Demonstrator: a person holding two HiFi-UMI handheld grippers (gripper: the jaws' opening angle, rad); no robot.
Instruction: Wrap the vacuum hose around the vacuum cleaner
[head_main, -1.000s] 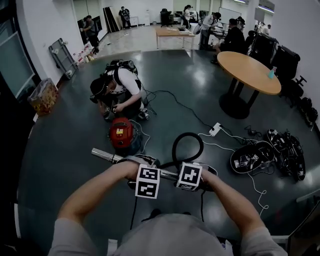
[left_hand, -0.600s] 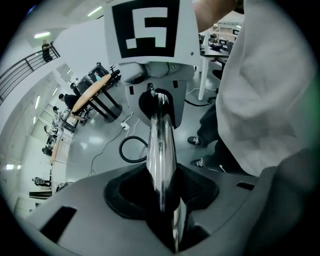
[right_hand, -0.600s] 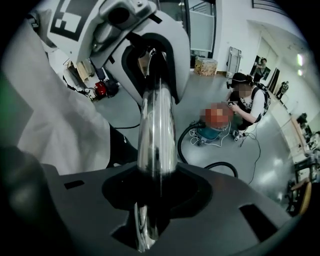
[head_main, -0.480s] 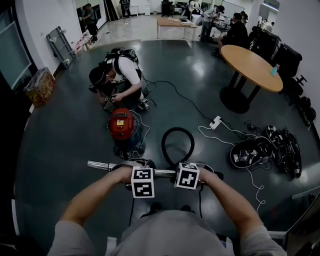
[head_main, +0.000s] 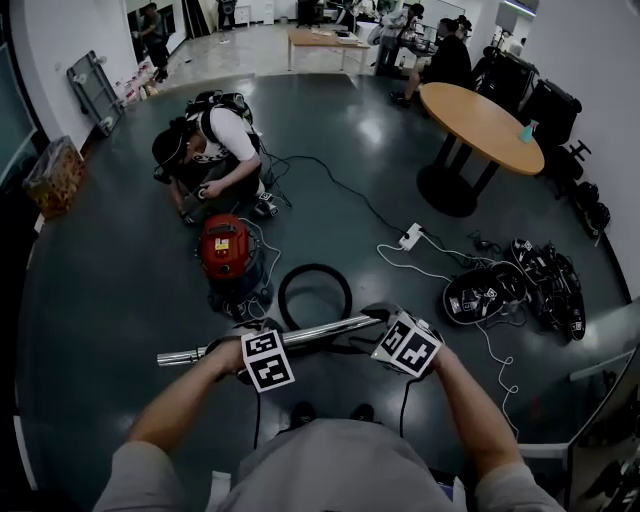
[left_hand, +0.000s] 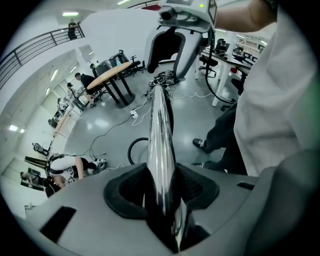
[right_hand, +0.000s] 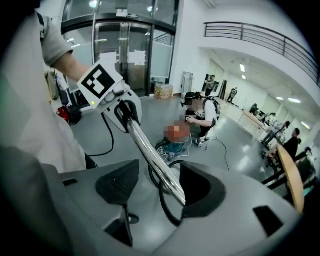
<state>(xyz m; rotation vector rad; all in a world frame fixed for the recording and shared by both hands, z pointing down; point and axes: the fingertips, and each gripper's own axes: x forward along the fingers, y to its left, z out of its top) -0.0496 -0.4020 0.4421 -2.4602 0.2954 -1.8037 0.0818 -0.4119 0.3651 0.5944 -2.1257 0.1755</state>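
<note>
The chrome wand tube (head_main: 300, 335) of the vacuum hose lies nearly level in front of me. My left gripper (left_hand: 161, 185) is shut on that tube (left_hand: 161, 130), which runs straight out between its pads. At the tube's other end my right gripper (right_hand: 157, 187) is open. Its jaws have just been opening, and the tube (right_hand: 150, 150) lies loose between them, close to the right pad. The black hose (head_main: 315, 267) curls in a loop on the floor beyond. The red vacuum cleaner (head_main: 225, 250) stands at the loop's far left.
A person (head_main: 210, 150) crouches right behind the vacuum cleaner. A power strip (head_main: 410, 238) with white cables lies to the right, near a pile of black gear (head_main: 500, 295). A round wooden table (head_main: 480, 125) stands at the back right. My shoes (head_main: 330, 412) are below the tube.
My right gripper has let go of the tube and slid toward its right end. The left gripper has carried the tube lower and to the left, and the two grippers now stand apart.
</note>
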